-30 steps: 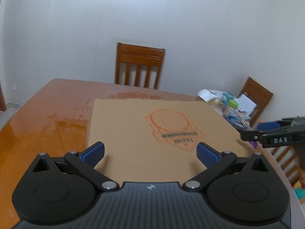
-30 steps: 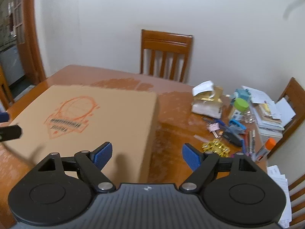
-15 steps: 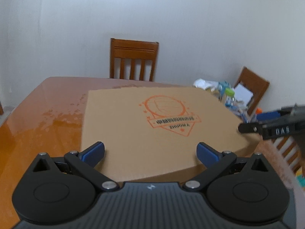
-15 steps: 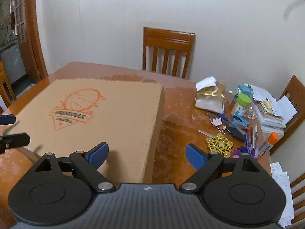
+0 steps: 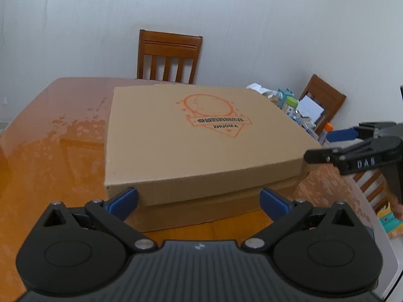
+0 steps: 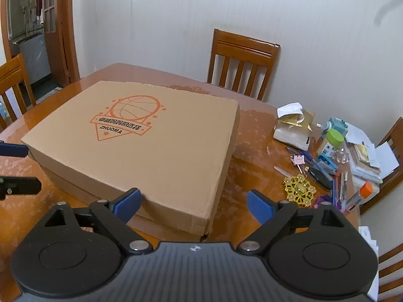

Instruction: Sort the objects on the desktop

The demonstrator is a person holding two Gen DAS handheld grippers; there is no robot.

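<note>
The cardboard box (image 6: 141,146) lies flat on the table (image 6: 252,130). To the box's right, on the table, sit a paper packet (image 6: 293,125), a jar (image 6: 330,142), pens (image 6: 338,186) and a spinner (image 6: 299,188). Behind the box stands a chair (image 6: 243,63).

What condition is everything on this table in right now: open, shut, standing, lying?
Cardboard box: lid on, lying flat on the table.
Left gripper: jaws open, at the box's near edge, holding nothing.
Right gripper: jaws open, have just been opening wider, the box's corner between them, no grip.
Green-lidded jar: upright, capped.
Gold spinner: lying flat.
</note>
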